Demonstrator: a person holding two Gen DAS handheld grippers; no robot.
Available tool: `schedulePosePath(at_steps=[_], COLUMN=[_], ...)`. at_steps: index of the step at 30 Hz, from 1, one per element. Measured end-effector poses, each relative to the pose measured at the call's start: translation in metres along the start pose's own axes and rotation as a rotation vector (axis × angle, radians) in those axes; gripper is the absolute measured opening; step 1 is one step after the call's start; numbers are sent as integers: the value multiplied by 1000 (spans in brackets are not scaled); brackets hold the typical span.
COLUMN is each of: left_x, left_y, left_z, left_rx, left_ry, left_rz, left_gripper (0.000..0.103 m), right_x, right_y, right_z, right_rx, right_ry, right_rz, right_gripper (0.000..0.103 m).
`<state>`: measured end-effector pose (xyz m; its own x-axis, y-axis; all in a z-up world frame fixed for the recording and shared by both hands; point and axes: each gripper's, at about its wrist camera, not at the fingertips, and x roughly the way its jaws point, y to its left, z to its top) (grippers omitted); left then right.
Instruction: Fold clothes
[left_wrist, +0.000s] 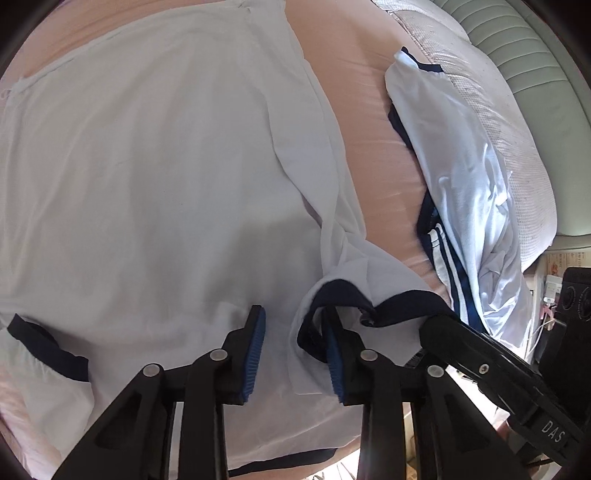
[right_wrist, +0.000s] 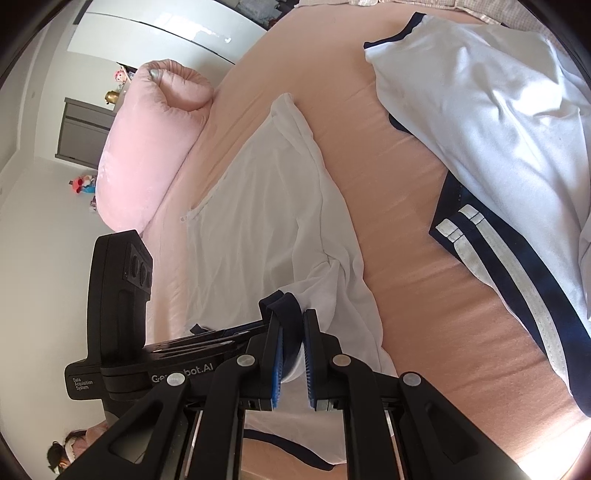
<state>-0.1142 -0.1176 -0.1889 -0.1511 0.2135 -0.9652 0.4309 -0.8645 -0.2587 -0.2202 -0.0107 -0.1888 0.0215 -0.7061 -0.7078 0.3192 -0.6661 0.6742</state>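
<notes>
On the bed (right_wrist: 388, 229), covered by a pink sheet, a white T-shirt (left_wrist: 155, 177) lies spread flat; a second white-and-navy garment (right_wrist: 498, 122) lies crumpled well apart. The shirt fabric appears thin, light and limp, so it will likely sag and crease unless supported at two points. The navy sleeve cuff (left_wrist: 341, 291) offers a firmer, doubled edge to grip. The right gripper (right_wrist: 293, 345) is clamped on that cuff. The left gripper (left_wrist: 293, 347) stands partly open, one finger tucked inside the cuff, pads not pressing.
</notes>
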Motion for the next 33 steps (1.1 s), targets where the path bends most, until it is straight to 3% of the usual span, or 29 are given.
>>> schedulePosePath(at_steps=[2,3,4,6,14,19,20,22,24,26,29,33], left_x=[-1,-1,-1,-2,-25,-34,-35,-39,-46,-56,-65,-67], left_y=[4,7,11,17,47,74,79,86,82,70,43,14], left_z=[1,2,2,3,8,8,7,4,0,-4,-12,-19], left_rx=[0,-4,-13,-28,-79,-122,-137,-153,-116,-44,42,173], left_ry=[-6,-5,1,2,-63,-94,-88,-90,-126,-194,-269,-325], left_rz=[47,43,31,32,59,221,217,121,22,-14,3,90], left_gripper=[28,28,28,28,28,28,28,28,28,28,31,47], right_x=[0,-1,-2,-6,-17,1,4,8,9,8,8,7], right_y=[3,4,4,4,5,-5,-6,-6,-5,-3,-3,-7], right_z=[-2,-4,-7,-13,-41,-55,-56,-58,-60,-62,-60,-62], right_rx=[-25,-40,-60,-104,-279,-296,-299,-320,-345,-364,-360,-350], right_ry=[6,8,7,-6,-38,26,34,41,43,44,42,41], right_rz=[-15,-27,-46,-78,-152,-210,-234,-272,-287,-291,-276,-278], right_gripper=[11,21,41,57,57,57,57,57,57,57,57,57])
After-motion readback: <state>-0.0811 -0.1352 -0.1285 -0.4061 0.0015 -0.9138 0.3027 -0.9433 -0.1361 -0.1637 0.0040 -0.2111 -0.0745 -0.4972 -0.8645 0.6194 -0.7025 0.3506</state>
